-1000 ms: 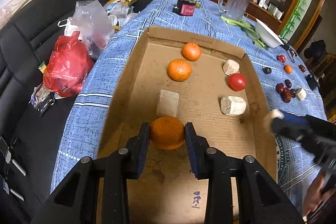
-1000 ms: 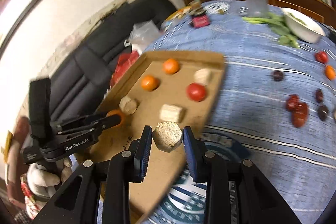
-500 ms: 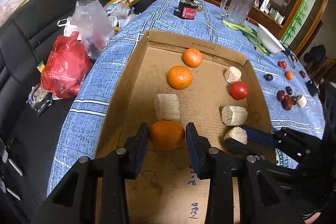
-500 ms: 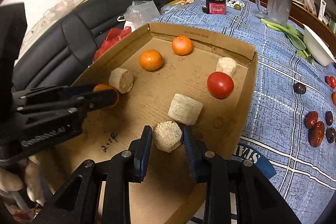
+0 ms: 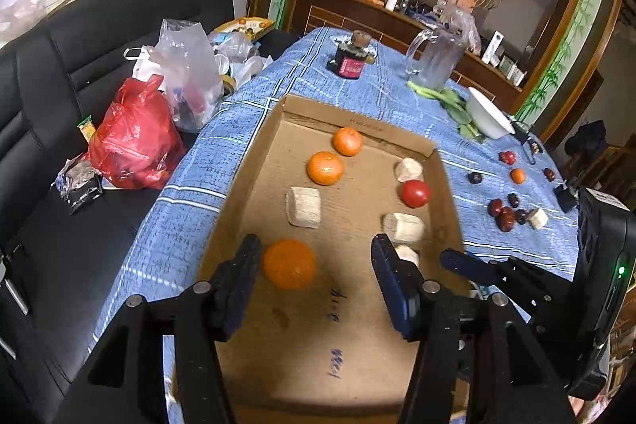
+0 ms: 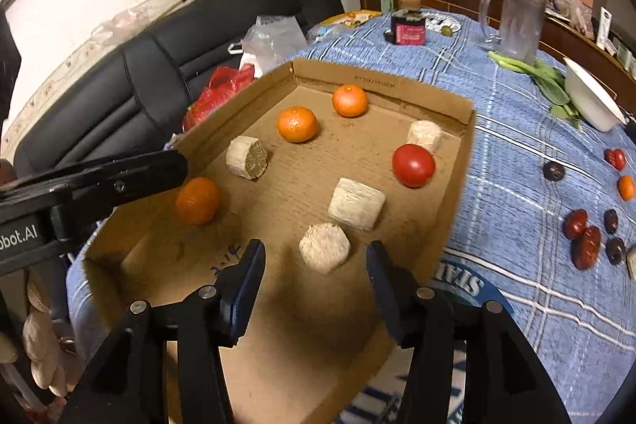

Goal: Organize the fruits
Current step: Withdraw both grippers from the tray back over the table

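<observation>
your left gripper: jaws opening over the near end of the box; an orange lies on the cardboard between them, close to the left pad, the right pad well clear of it; nothing gripped.
your right gripper: jaws opening; a pale bristly chunk sits on the box floor between them, touching neither pad; nothing gripped.
cardboard box: shallow, open-topped, on the tablecloth, handwriting on its floor at your near end.
box contents, left column, near to far: the orange by your left gripper; a pale cylinder on its side; a second orange; a third orange near the far wall.
box contents, right column, near to far: the bristly chunk; a pale block; a red tomato; another pale piece just behind the tomato.
table surface: blue checked cloth; loose on it, right of the box, a cluster of dark red dates, one small orange fruit, a small red fruit.
far end of table: white bowl, leafy greens, clear glass jug, dark jar with red label.
beside the table: black sofa carrying a red plastic bag and a clear plastic bag.
room: white wall behind the sofa, dark wooden sideboard beyond the table.
</observation>
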A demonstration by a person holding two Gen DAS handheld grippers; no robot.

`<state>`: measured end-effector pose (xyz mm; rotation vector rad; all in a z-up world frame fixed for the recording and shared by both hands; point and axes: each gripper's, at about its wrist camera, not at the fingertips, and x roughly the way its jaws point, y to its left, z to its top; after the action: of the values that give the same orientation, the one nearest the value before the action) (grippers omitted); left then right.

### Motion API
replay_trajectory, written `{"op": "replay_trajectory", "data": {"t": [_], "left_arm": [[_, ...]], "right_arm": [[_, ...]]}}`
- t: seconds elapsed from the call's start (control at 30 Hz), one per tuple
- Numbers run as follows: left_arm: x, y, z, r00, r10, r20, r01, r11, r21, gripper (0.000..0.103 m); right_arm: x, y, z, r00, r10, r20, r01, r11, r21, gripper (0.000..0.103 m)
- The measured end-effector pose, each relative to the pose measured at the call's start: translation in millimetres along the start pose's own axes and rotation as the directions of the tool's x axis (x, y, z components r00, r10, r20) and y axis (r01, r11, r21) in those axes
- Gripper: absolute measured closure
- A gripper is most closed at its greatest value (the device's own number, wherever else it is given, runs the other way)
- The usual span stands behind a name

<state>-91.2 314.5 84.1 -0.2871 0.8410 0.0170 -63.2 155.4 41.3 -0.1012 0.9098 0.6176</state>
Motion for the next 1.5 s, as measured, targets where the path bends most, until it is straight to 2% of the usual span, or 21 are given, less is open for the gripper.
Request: {"op": "replay_trajectory", "data": {"t": [0.1,0.2,0.33,0.4,0.53,0.8,1.13,1.5], "left_arm": [[-13.0,-8.6,-8.8,1.000,-0.001,0.028,0.002,1.000,-0.014,0.042],[-25.0,-19.2,-18.4,0.998,0.026,0.062,-0.026,1.000,-0.015,0.037],[-37.9,-44.5,-36.1,0.988,0.096,0.121,-0.097,0.995,0.009,0.021],[-41.6,-60.4,-48.0,0.984,0.106,0.145,-0.113,0.993,0.035,0.018],[-43.9,-95.7,-67.5,0.983,0.106,0.153,-0.127,0.983,0.135,0.018],[-56.1,-143.3,-90.4,0.957,0.183,0.226,-0.240,0.935,0.261,0.018],[-51.8,-157.4,-99.5,0.962,0.179,0.204,-0.235,0.926,0.296,0.018],[-47.4,-154.0,-103.7,0.967,0.180,0.183,-0.229,0.926,0.299,0.018]], "right_arm": [[-20.5,-8.9,-9.2,0.999,0.004,0.039,-0.006,0.998,0.056,0.037],[-41.8,-23.8,-23.4,0.997,-0.015,0.076,0.005,0.992,0.124,0.036],[-71.2,-53.4,-50.5,0.987,-0.112,0.118,0.081,0.967,0.242,0.031],[-80.5,-64.4,-63.4,0.982,-0.147,0.122,0.106,0.952,0.289,0.031],[-96.1,-81.9,-84.9,0.976,-0.181,0.121,0.129,0.928,0.349,0.031],[-112.6,-92.4,-105.4,0.971,-0.198,0.133,0.135,0.916,0.377,0.029],[-122.0,-91.6,-112.5,0.964,-0.217,0.155,0.149,0.921,0.361,0.027],[-116.6,-85.2,-112.4,0.967,-0.214,0.140,0.155,0.925,0.347,0.026]]}}
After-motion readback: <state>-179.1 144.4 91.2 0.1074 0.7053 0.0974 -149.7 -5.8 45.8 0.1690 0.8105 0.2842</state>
